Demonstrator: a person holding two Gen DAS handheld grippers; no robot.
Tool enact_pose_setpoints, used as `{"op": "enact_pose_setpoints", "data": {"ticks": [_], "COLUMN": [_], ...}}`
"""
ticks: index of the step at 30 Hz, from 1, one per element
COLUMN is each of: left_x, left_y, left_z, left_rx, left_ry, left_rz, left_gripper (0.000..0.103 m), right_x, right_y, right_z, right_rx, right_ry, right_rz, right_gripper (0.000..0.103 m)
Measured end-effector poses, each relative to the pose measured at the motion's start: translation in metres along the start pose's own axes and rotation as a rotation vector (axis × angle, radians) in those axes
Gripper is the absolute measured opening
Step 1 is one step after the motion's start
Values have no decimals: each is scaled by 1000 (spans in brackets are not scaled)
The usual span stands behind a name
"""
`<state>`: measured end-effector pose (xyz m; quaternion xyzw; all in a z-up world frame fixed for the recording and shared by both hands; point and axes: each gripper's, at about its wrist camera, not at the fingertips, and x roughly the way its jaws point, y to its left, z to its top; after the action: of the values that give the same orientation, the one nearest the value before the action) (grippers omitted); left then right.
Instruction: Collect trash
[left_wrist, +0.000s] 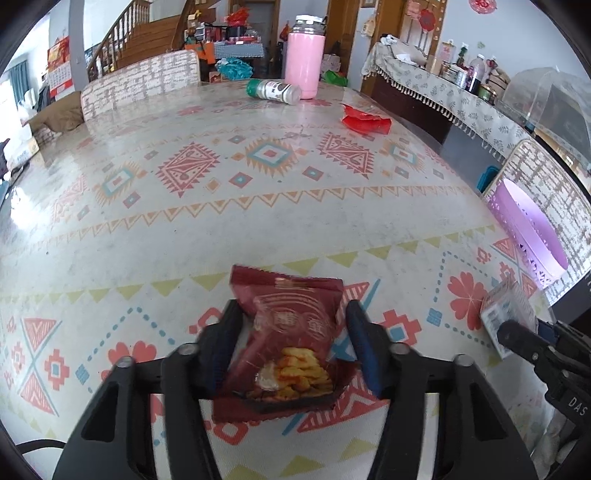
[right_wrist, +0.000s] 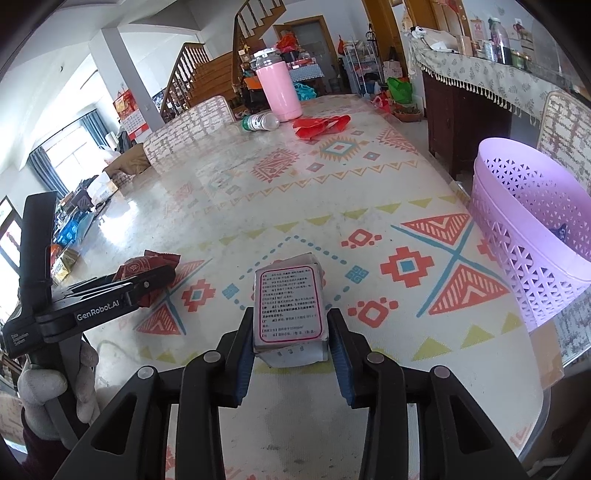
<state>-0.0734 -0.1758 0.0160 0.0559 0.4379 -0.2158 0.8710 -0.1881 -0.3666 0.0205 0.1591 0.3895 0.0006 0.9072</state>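
My left gripper (left_wrist: 291, 314) is shut on a dark red snack bag (left_wrist: 284, 343) with printed chips, held just above the patterned table. It also shows in the right wrist view (right_wrist: 159, 277), holding the bag (right_wrist: 146, 264). My right gripper (right_wrist: 290, 325) is shut on a small white box (right_wrist: 290, 306) with pink-framed text; that box shows at the right edge of the left wrist view (left_wrist: 508, 314). A lilac perforated basket (right_wrist: 532, 236) stands at the table's right edge. A crumpled red wrapper (right_wrist: 321, 125) and a lying green-capped bottle (right_wrist: 260, 121) are at the far end.
A tall pink tumbler (right_wrist: 280, 90) stands at the far end beside the bottle. Padded chairs (left_wrist: 140, 83) sit along the far left and right sides. A sideboard with a fringed cloth (left_wrist: 443, 92) runs along the right wall. The table edge (right_wrist: 546, 373) is close on my right.
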Motion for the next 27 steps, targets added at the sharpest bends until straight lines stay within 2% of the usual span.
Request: {"op": "enact_pose_setpoints", "data": {"ticks": [3, 9, 19, 27], "left_x": [-5, -26, -61, -64], "left_y": [-1, -13, -46, -76], "left_z": [1, 2, 16, 31], "left_rx": [3, 21, 98, 156], "left_ry": [-6, -52, -135, -153], "left_rz": [-31, -50, 16, 27], "left_gripper": [40, 40, 40, 41], "right_x": [-2, -12, -29, -53], "right_y": [2, 4, 1, -16], "right_z": [-1, 1, 11, 25], "right_rx": [-10, -20, -18, -7], "right_ry": [-14, -49, -88, -139], "right_rz": [-2, 12, 25, 6], "right_gripper": [37, 37, 37, 37]}}
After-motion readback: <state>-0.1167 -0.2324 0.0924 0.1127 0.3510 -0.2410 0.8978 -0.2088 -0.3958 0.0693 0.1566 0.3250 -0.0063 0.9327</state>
